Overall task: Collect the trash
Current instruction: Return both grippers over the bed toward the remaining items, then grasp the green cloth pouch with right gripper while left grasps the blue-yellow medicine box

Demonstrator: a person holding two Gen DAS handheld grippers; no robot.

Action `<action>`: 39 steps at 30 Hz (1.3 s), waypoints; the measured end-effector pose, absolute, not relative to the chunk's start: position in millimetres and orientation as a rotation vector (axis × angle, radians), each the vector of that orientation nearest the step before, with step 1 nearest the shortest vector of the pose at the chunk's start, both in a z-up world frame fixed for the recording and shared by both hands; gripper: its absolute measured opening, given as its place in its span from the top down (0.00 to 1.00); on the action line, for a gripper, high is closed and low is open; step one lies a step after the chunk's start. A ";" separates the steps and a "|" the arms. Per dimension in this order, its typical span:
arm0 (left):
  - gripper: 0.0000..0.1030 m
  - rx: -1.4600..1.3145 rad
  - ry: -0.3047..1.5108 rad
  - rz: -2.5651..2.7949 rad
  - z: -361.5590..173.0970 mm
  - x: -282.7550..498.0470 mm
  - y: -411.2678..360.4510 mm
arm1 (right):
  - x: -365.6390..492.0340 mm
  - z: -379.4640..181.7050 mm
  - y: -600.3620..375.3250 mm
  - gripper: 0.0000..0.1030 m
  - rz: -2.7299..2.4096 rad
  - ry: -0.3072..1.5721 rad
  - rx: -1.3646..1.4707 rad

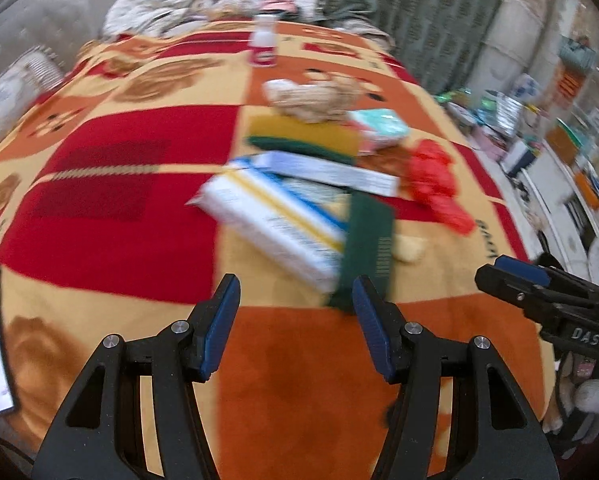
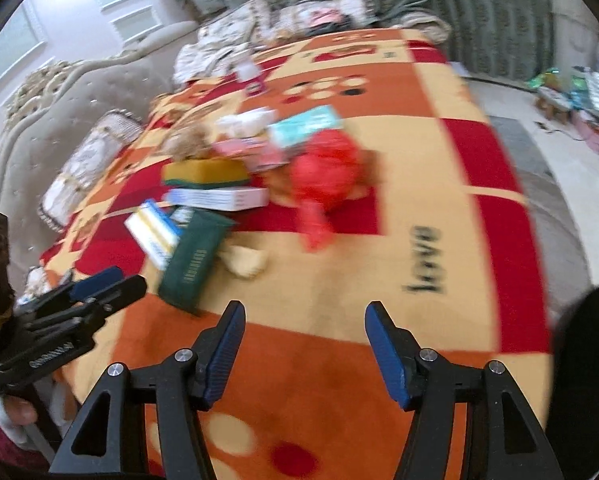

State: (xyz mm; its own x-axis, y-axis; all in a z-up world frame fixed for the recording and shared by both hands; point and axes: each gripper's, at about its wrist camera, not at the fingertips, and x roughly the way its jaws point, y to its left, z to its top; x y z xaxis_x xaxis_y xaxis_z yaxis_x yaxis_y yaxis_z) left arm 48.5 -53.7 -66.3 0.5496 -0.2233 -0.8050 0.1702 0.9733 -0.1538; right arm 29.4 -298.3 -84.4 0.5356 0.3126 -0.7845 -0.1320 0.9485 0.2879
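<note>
Trash pile (image 1: 319, 168) mid-bed: light stiff cartons, soft red bag (image 1: 435, 184). Pinch a carton edge or bag fold. Left hand-held gripper (image 1: 295, 320) and right hand-held gripper (image 2: 305, 344) both released, empty.

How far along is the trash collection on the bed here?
Nothing looks collected yet. Both the left gripper and right gripper are open and empty. The red plastic bag, green packet, blue-and-white box and crumpled paper all remain on the blanket.
</note>
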 end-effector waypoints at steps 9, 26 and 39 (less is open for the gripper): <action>0.44 -0.156 0.975 -0.138 -73.3 57.1 3.3 | 66.7 -98.3 -220.7 0.43 0.413 1.008 0.231; 0.44 -0.362 1.005 -0.214 -90.8 109.2 -29.1 | 60.5 -103.6 -239.7 0.57 0.365 1.016 0.175; 0.44 -0.340 1.038 -0.159 -100.1 133.1 -56.9 | 36.1 -96.4 -282.1 0.58 0.316 1.003 0.208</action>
